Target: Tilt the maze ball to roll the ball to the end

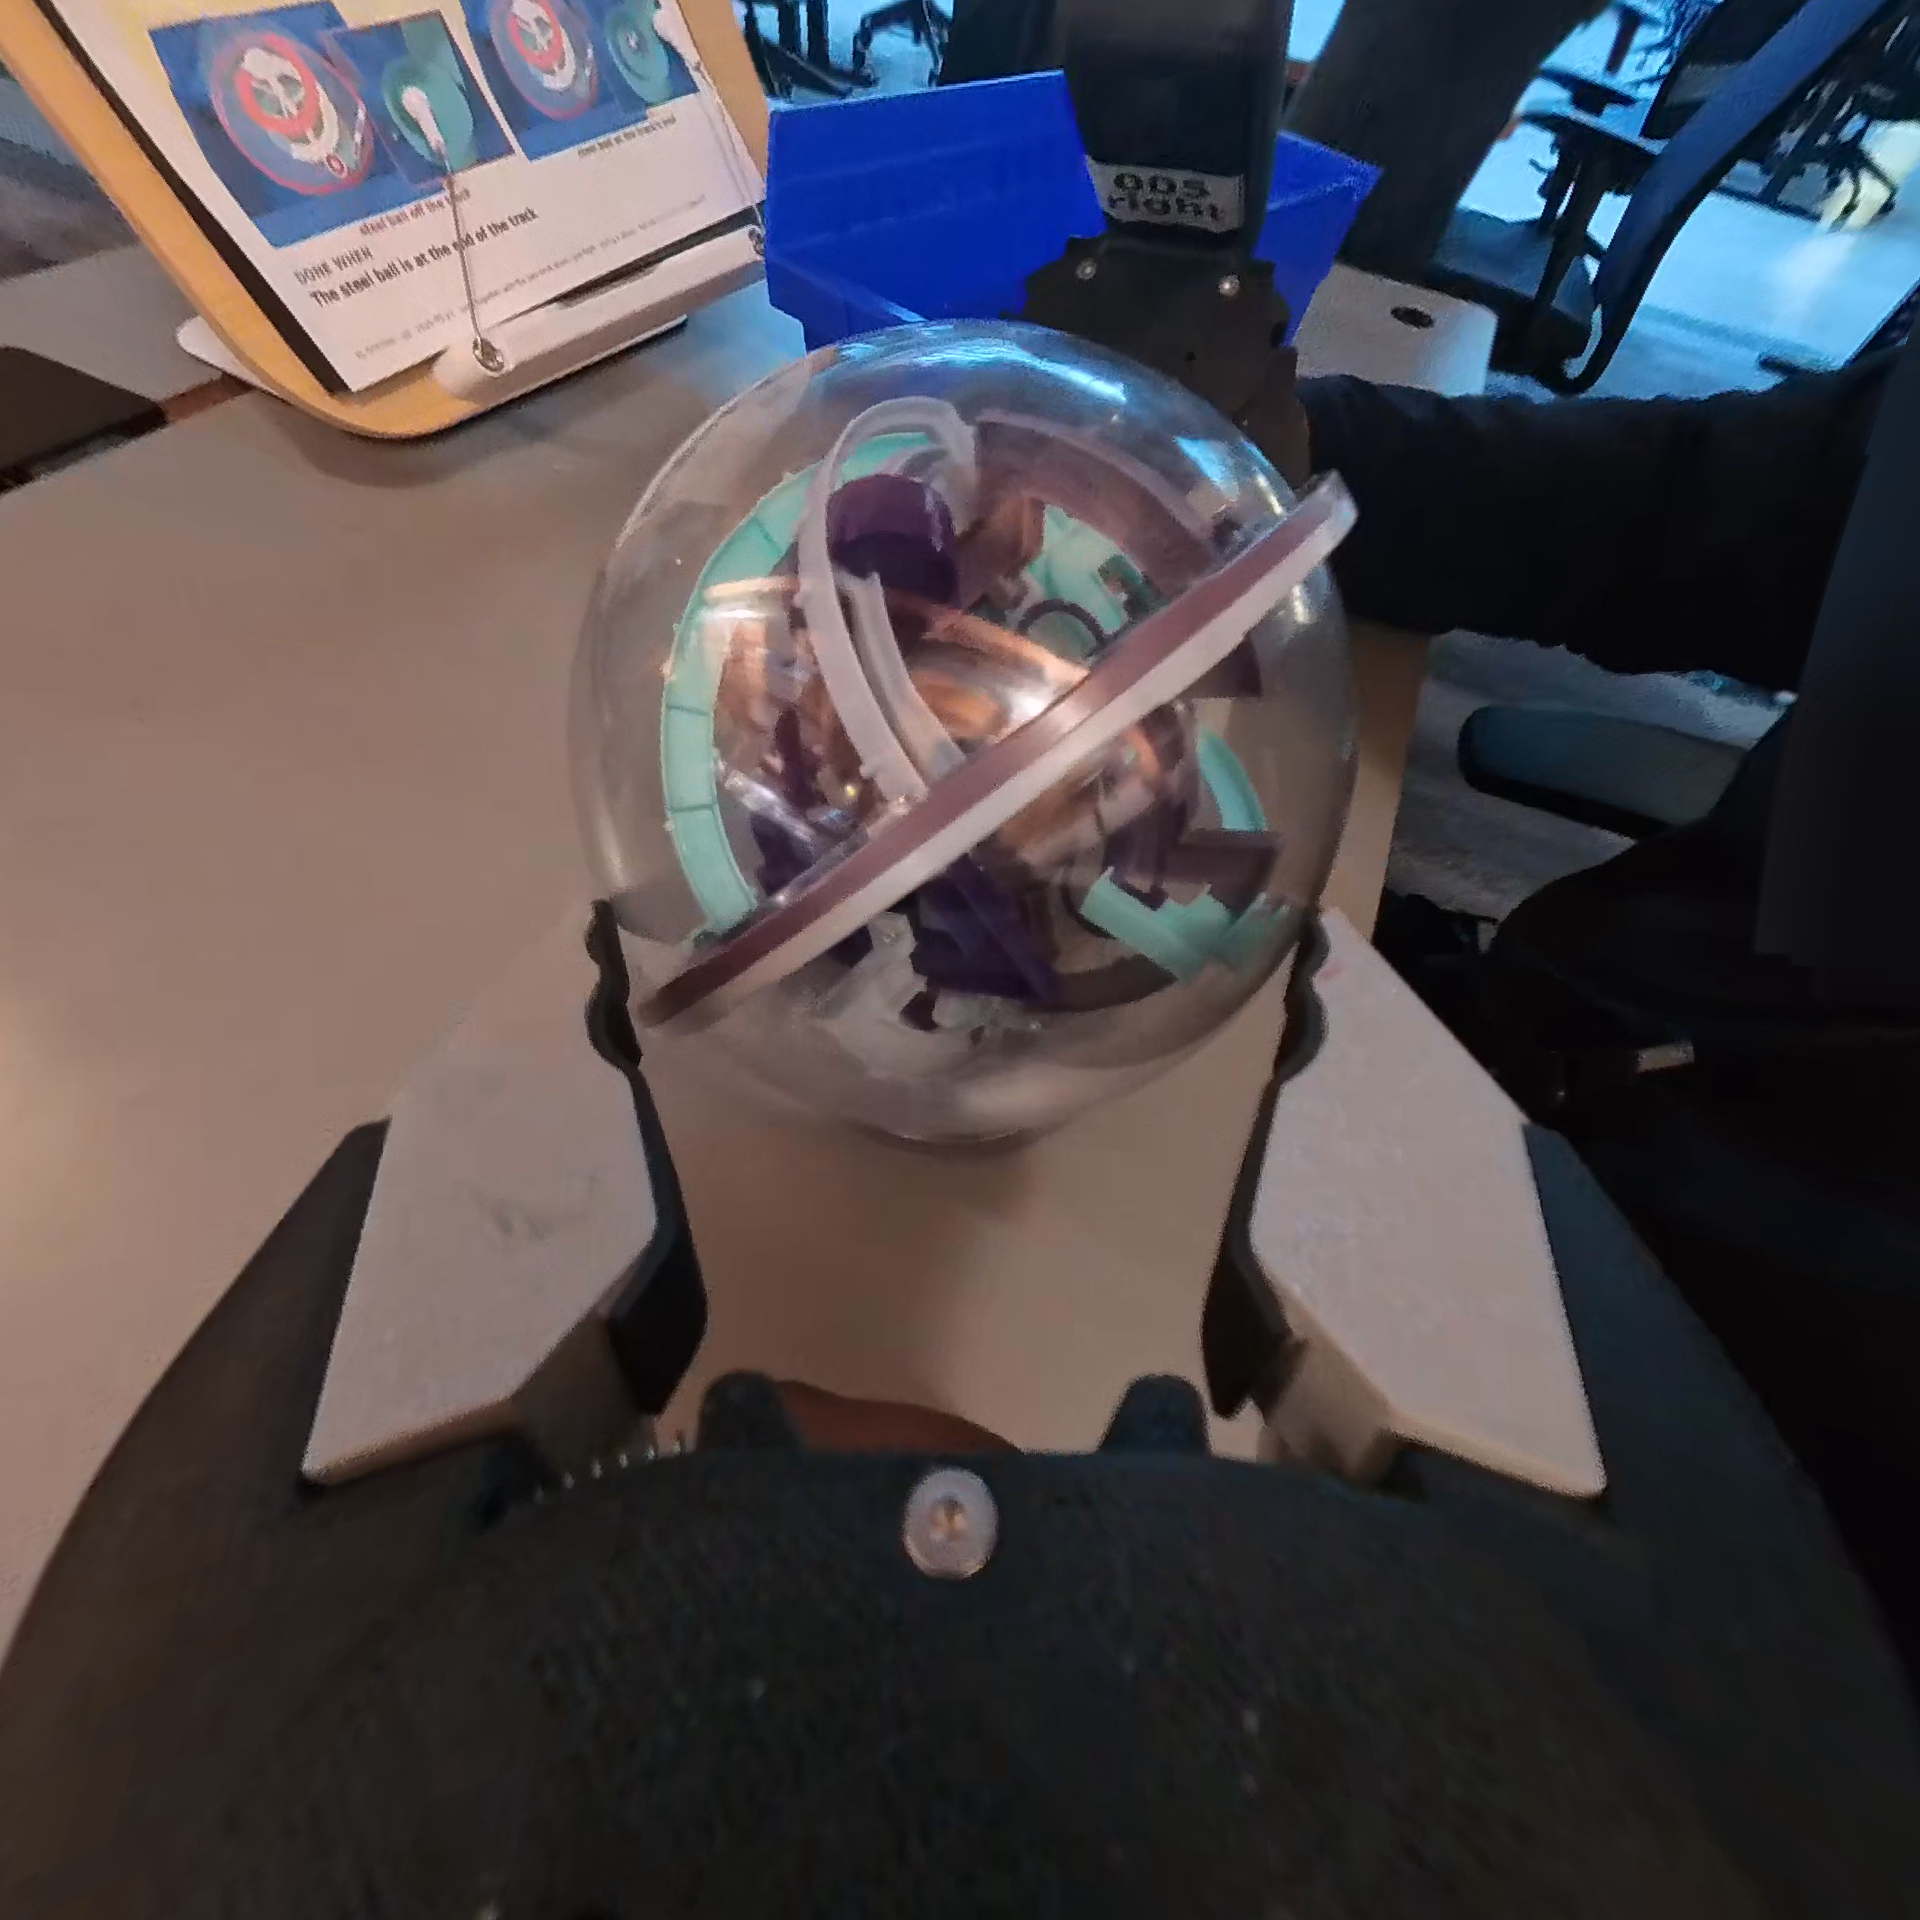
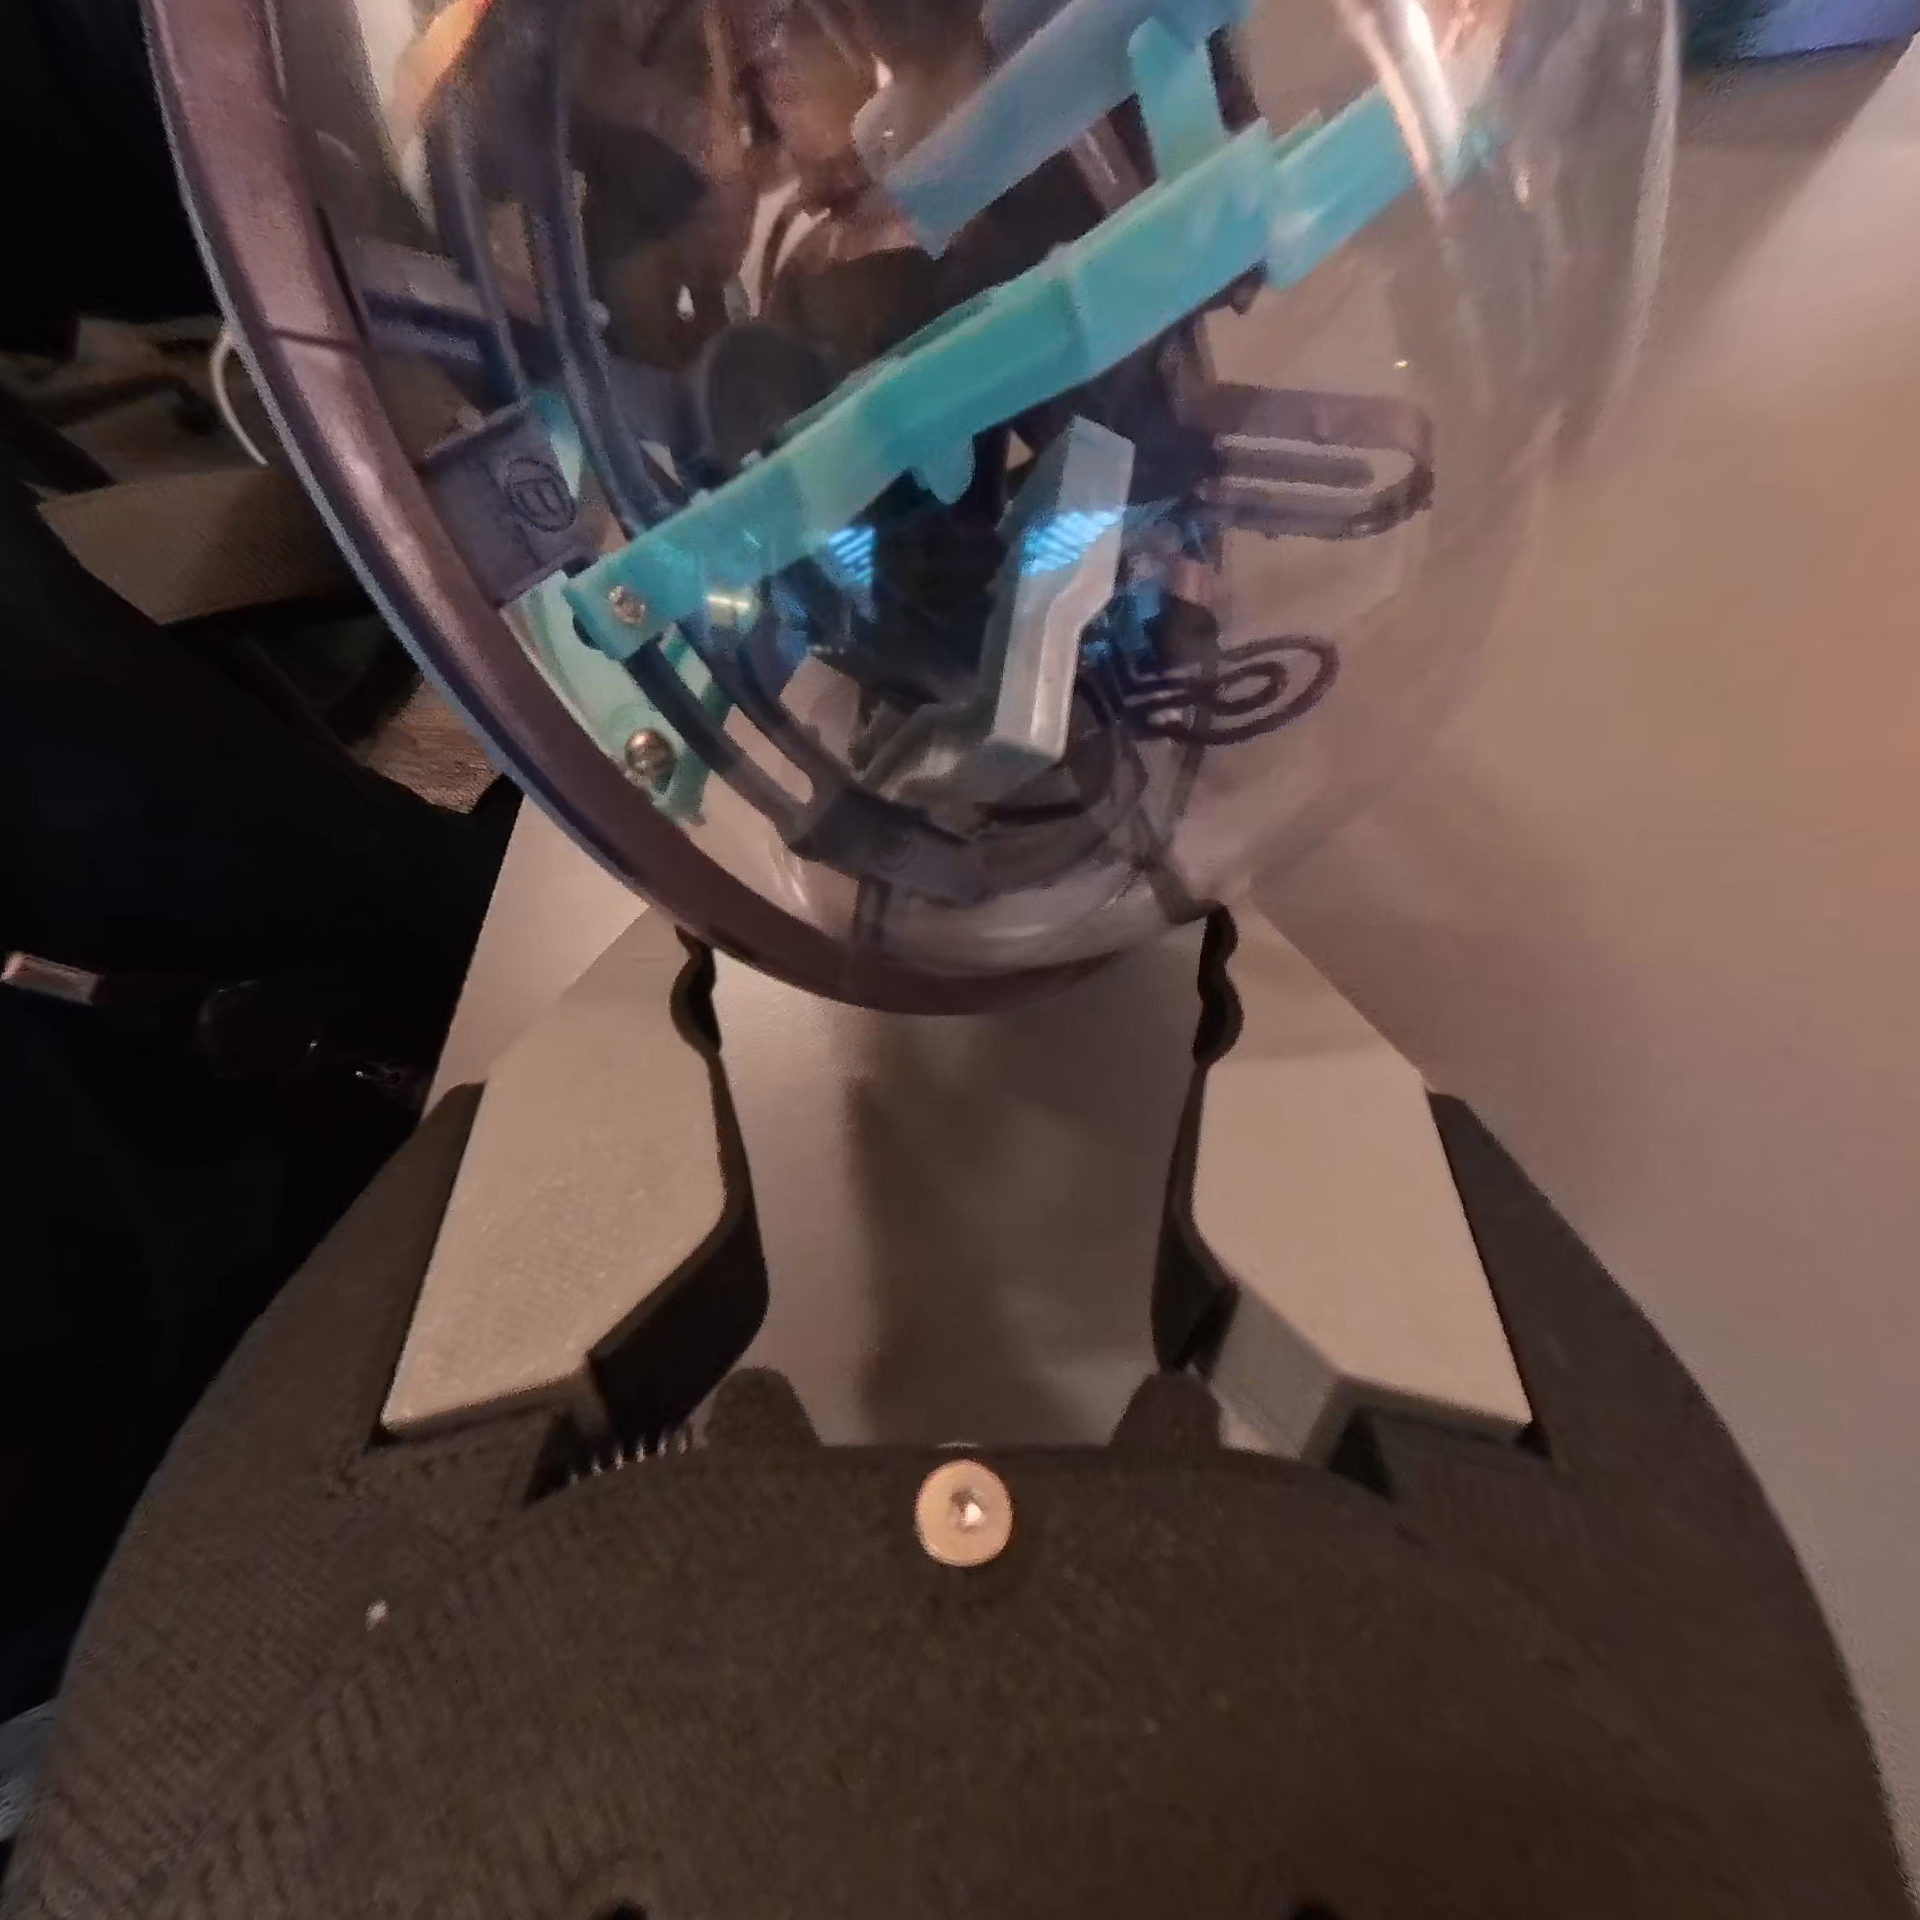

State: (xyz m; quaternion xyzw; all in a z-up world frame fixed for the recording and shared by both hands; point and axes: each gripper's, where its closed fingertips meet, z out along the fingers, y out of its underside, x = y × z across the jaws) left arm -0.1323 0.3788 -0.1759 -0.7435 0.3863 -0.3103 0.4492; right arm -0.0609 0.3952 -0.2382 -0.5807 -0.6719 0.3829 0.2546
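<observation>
The maze ball (image 1: 966, 727) is a clear sphere with teal, purple and white tracks inside and a dark ring around its middle, tilted up to the right. It is held above the table. My left gripper (image 1: 956, 956) is shut on its lower sides, one fingertip (image 1: 611, 956) on each flank. My right gripper (image 2: 953, 966) grips it from the far side, with its fingertips (image 2: 691, 987) against the sphere (image 2: 935, 468). The right gripper's black body (image 1: 1153, 301) shows behind the ball in the left wrist view. I cannot pick out the steel ball with certainty.
A beige table (image 1: 260, 727) lies below. An instruction sheet on a wooden stand (image 1: 416, 187) stands at the back left, and a blue bin (image 1: 914, 197) behind the ball. A person's dark sleeve (image 1: 1558, 499) reaches in from the right. Office chairs (image 1: 1714, 135) stand beyond.
</observation>
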